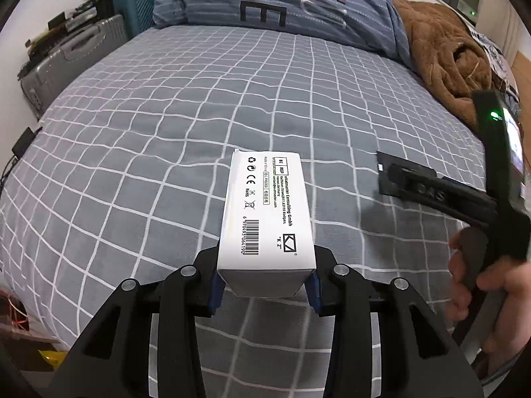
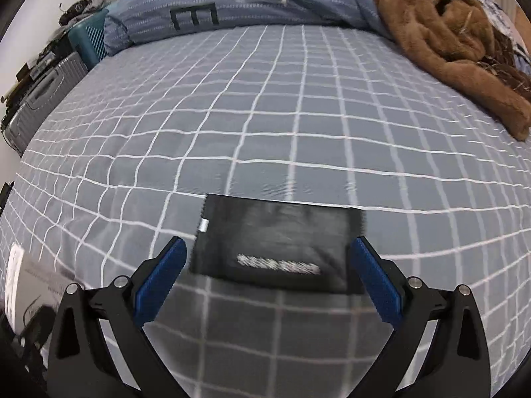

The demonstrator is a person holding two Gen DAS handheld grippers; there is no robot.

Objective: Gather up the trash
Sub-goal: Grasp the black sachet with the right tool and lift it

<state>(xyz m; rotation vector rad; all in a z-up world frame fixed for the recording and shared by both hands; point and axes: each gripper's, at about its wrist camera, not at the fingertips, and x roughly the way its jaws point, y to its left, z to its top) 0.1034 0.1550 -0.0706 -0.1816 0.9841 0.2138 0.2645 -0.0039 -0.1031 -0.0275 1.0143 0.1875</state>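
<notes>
Checked bed (image 1: 166, 116) under you: your left gripper (image 1: 264, 293) pinches white box (image 1: 265, 212); your right gripper (image 2: 270, 278) spread wide around black pouch (image 2: 275, 242).

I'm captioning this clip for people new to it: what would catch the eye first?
First, the white carton with its barcode, clamped in the left tongs above the grey checked bedsheet. Next, the flat black packet lying on that sheet between the open right tongs, and the brown fleece heaped at far right.
</notes>
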